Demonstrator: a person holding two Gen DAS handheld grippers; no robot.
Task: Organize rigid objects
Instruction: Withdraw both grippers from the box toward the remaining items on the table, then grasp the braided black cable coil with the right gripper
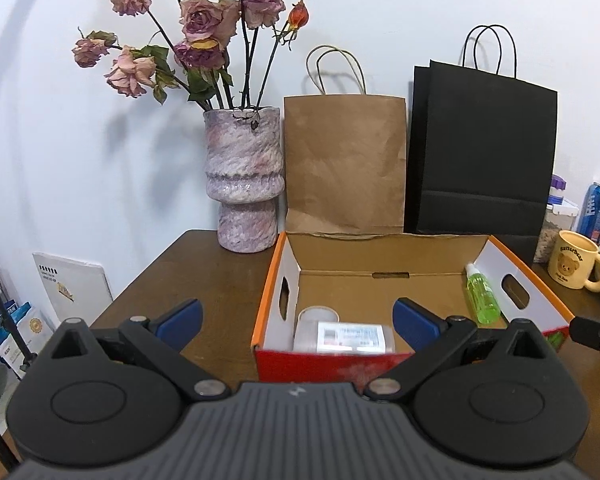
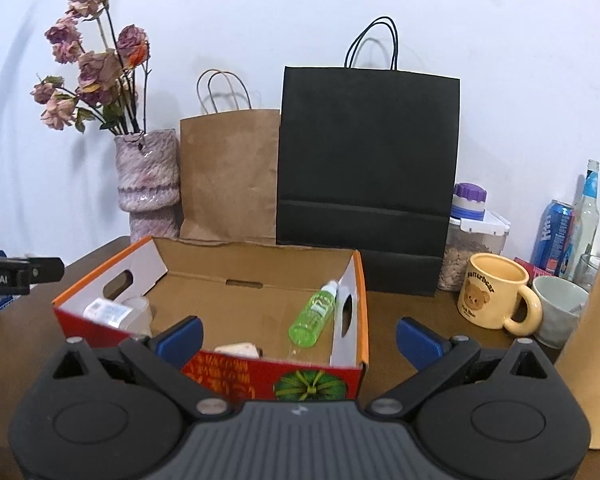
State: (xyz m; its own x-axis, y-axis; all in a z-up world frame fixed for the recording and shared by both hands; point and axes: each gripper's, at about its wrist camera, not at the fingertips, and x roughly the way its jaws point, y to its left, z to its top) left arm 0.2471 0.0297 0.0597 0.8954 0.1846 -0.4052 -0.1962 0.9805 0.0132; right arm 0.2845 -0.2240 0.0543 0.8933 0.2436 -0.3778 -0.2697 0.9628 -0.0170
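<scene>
An open cardboard box (image 1: 276,276) with orange rim and red front stands on the brown table; it also shows in the right wrist view (image 2: 358,280). Inside lie a green spray bottle (image 1: 482,298) (image 2: 314,314), a clear plastic jar with a white label (image 1: 342,336) (image 2: 108,312), and a small pale object (image 2: 236,350) at the front wall. My left gripper (image 1: 296,324) is open and empty, in front of the box. My right gripper (image 2: 300,338) is open and empty, in front of the box's right corner.
A vase of dried roses (image 1: 244,180), a brown paper bag (image 1: 344,164) and a black paper bag (image 1: 480,160) stand behind the box. A yellow bear mug (image 2: 496,296), a grey cup (image 2: 556,308), a food container (image 2: 472,240), a can and a bottle stand right.
</scene>
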